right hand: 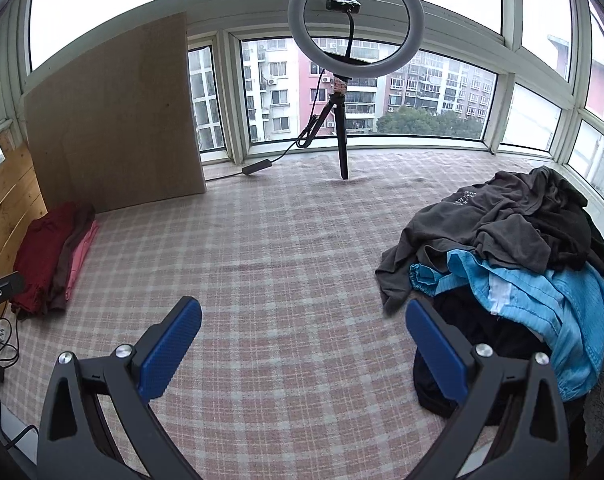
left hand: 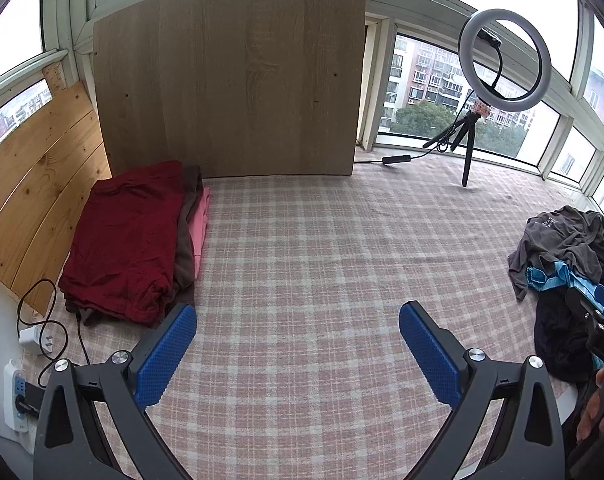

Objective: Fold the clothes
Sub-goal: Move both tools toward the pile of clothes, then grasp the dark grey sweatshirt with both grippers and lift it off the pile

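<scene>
Cables and a white power strip (left hand: 16, 396) lie at the far left edge, below slatted wooden boards (left hand: 34, 200) propped against the window frame. Just beside them, on the pink-and-white plaid cloth (left hand: 302, 260) that covers the surface, sits the folded stack (left hand: 134, 244): a dark red garment on top, a brown one and a pink one showing at its right edge. Behind the stack a large wood-grain panel (left hand: 230, 80) stands upright against the windows.

The left tongs (left hand: 298, 316) hang spread wide over bare plaid, pinching nothing, their blue pads well apart. The near corner of the folded stack lies just beside the left pad.

Further right, a ring light (right hand: 357, 20) on a small black tripod stands on the cloth by the windows, its cord trailing left to an inline switch.

The right tongs (right hand: 303, 314) are likewise spread wide and hold nothing. Their right pad is at the edge of the unfolded pile (right hand: 501, 248): a crumpled dark grey T-shirt (right hand: 481, 216) with pale lettering on top, light blue shorts (right hand: 541, 304) with a white stripe beneath it, and black fabric (right hand: 461, 340) under both. This heap sits at the right end of the surface, well apart from the folded stack.
</scene>
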`<state>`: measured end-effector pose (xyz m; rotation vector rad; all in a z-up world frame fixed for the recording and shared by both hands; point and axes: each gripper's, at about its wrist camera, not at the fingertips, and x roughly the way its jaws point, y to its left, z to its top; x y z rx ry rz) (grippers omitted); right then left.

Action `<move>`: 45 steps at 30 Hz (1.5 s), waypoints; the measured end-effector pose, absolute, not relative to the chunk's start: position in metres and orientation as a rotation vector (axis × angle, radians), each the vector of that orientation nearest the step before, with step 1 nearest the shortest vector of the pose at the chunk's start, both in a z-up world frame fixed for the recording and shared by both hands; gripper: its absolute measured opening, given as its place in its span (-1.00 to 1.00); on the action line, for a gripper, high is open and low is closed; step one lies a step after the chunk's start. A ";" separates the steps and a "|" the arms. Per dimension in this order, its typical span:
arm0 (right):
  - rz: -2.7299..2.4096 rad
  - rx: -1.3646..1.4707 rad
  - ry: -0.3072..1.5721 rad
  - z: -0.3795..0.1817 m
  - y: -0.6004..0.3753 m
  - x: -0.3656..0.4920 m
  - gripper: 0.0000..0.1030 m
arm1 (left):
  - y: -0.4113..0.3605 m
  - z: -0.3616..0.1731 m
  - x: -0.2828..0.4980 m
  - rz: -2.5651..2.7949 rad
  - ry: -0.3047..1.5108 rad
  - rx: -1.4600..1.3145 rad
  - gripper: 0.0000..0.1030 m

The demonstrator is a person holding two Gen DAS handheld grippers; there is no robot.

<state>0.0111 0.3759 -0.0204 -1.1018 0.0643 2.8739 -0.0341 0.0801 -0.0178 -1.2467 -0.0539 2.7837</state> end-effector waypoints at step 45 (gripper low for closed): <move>2.767 -0.969 0.008 0.030 0.769 -0.021 0.98 | 0.482 -0.022 -0.088 2.178 0.071 -1.191 0.98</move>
